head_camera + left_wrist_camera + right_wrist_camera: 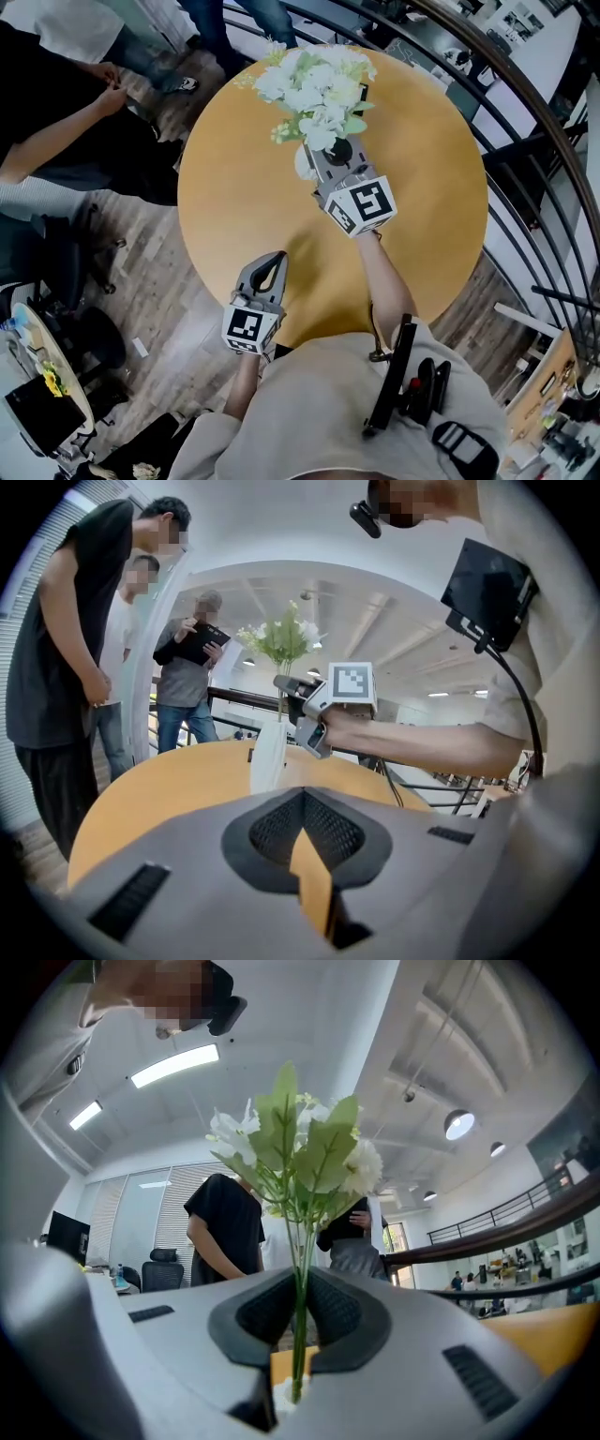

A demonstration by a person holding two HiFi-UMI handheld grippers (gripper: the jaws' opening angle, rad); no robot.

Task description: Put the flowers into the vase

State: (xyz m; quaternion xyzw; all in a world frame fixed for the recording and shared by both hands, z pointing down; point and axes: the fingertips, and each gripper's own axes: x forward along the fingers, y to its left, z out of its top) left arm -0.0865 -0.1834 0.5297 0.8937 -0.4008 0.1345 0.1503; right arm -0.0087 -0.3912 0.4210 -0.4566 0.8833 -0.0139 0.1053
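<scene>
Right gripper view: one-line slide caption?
Right gripper clamps the white flowers by their stems, bouquet upright above its jaws, people standing behind.

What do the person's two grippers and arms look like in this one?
The left gripper and right gripper are grey two-jaw shells with black ribbed pads. Each carries a white cube with black square markers. Forearms are bare below a pale short-sleeved shirt.

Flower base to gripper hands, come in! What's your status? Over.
Copy: right gripper shut on flowers by the stems. Empty left gripper shut, near table edge. Bunch upright over white vase, not released. Nothing blocking the vase.
</scene>
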